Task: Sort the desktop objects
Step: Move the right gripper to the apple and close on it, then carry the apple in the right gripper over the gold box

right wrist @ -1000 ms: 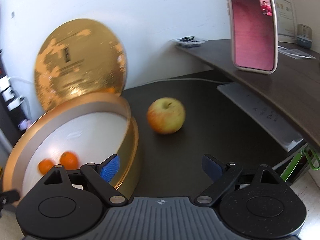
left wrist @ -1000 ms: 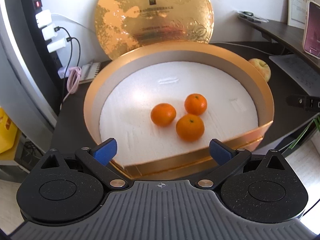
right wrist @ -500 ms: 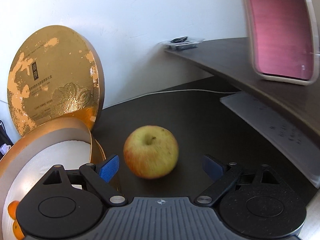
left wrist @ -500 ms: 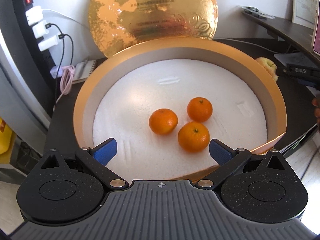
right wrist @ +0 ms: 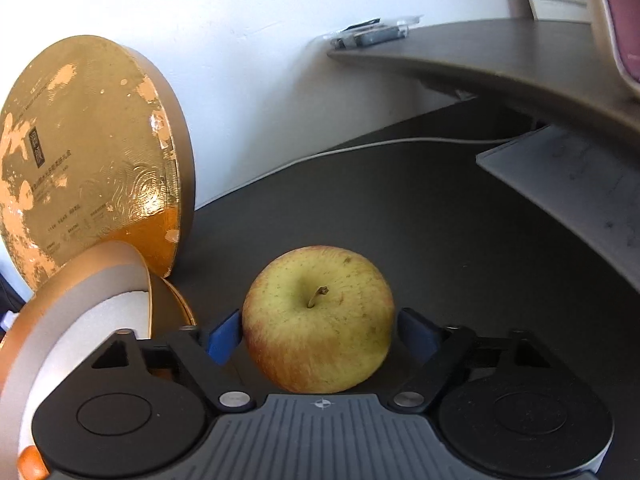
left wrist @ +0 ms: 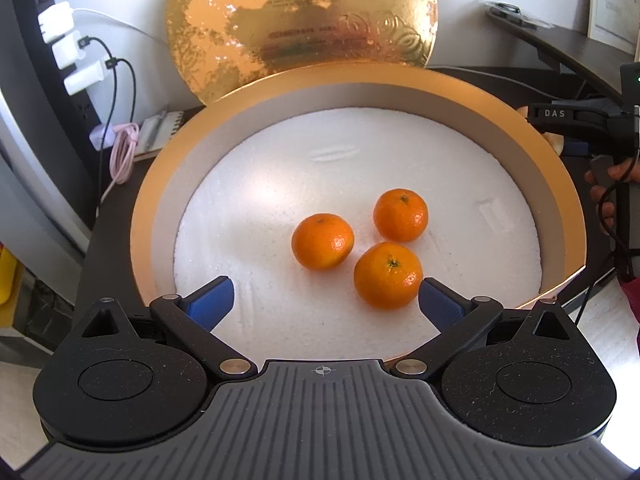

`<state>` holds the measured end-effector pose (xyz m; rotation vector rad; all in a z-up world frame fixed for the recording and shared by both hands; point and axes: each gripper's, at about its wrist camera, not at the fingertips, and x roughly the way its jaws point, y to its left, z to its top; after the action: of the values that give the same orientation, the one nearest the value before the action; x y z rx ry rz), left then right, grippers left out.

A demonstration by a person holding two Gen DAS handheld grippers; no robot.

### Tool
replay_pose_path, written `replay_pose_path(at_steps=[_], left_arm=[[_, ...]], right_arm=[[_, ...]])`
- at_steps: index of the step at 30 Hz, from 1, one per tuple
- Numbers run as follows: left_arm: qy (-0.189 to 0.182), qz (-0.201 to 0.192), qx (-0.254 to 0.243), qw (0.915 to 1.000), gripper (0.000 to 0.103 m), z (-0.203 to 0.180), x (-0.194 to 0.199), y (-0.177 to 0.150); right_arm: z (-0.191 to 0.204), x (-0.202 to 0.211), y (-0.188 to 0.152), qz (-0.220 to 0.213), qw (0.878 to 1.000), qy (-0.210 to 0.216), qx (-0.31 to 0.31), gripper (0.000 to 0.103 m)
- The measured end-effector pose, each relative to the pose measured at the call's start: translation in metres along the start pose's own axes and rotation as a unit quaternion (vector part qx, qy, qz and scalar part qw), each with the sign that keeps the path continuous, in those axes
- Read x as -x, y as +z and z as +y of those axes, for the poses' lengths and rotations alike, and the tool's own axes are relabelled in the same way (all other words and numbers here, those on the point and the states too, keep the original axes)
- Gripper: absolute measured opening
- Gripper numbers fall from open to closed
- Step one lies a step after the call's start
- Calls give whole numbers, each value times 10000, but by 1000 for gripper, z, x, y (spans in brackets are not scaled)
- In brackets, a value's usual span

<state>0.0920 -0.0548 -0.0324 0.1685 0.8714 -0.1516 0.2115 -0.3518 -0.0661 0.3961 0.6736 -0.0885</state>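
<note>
Closing my right gripper [right wrist: 319, 332] around the apple [right wrist: 318, 320] on the desk [right wrist: 400, 208] beside the gold box [left wrist: 152, 216], I haven't clamped it yet. Three oranges [left wrist: 387, 275] already sit inside; my left gripper [left wrist: 322, 300] hovers unclenched, empty.

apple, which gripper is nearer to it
Right. The right gripper has the apple between its just-closing jaws; the left gripper hangs over the round box, away from it.
</note>
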Motion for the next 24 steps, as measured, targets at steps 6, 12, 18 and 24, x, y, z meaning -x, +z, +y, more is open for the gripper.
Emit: replay_pose_path(at_steps=[6, 12, 18, 24], left_arm=[[13, 12, 9, 10000, 101, 0, 3, -3], [-28, -43, 19, 10000, 101, 0, 12, -8], [-91, -155, 36, 9998, 101, -1, 25, -14], [-87, -247, 49, 9996, 101, -2, 35, -18]], right_arm=[[2, 13, -4, 184, 9997, -112, 74, 80], [-6, 49, -22, 501, 9985, -184, 125, 80], [-17, 89, -48, 592, 9978, -239, 173, 80], [-11, 92, -62, 302, 9979, -361, 437, 89]])
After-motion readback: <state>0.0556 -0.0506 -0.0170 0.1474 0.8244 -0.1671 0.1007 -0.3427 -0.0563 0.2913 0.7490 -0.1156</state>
